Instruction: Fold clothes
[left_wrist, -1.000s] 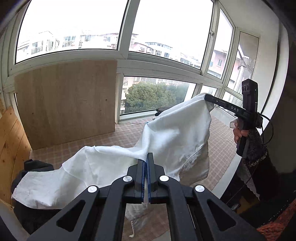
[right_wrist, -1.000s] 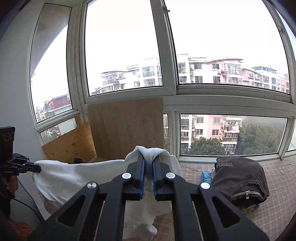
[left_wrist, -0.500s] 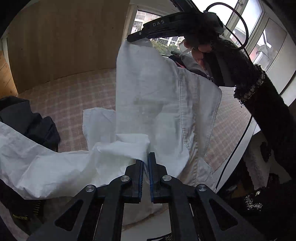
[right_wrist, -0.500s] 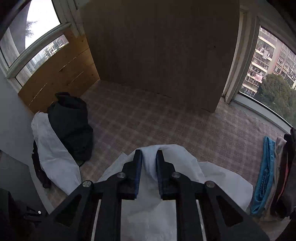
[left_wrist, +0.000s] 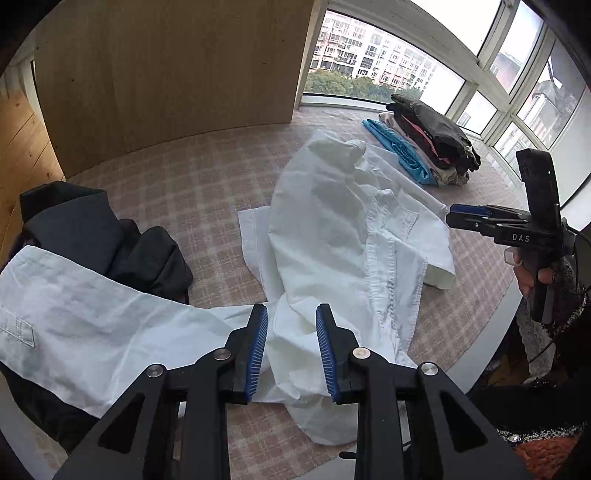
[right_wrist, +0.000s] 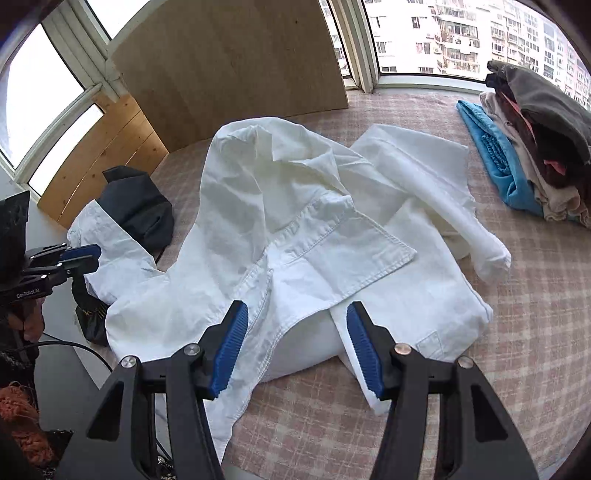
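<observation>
We take the rumpled white cotton shirt (right_wrist: 295, 206) as our landmark; it lies in a heap on the pink checked cover (right_wrist: 517, 314) of the bench, not yet flat. To its left lies a dark grey bundle of clothes (left_wrist: 96, 236), and one white sleeve (left_wrist: 74, 317) of the shirt runs out over this bundle and toward the near edge.

Our left gripper (left_wrist: 291, 347) is just above the near part of the shirt. Its jaws are opening, cloth shows between the blue pads, but they do not press on it. Our right gripper (right_wrist: 293, 347) is over the near hem of the shirt. Its jaws are opening too, and they stand wide with only loose cloth under the gap, so nothing is held.

To the right of the shirt, well apart from it, stands a stack of folded clothes (right_wrist: 532, 147), dark on top and blue at the bottom. We judge that these pieces are done.

For the shirt itself, no fold is made. It must first be spread, and the dark bundle under the sleeve stands in the way.
</observation>
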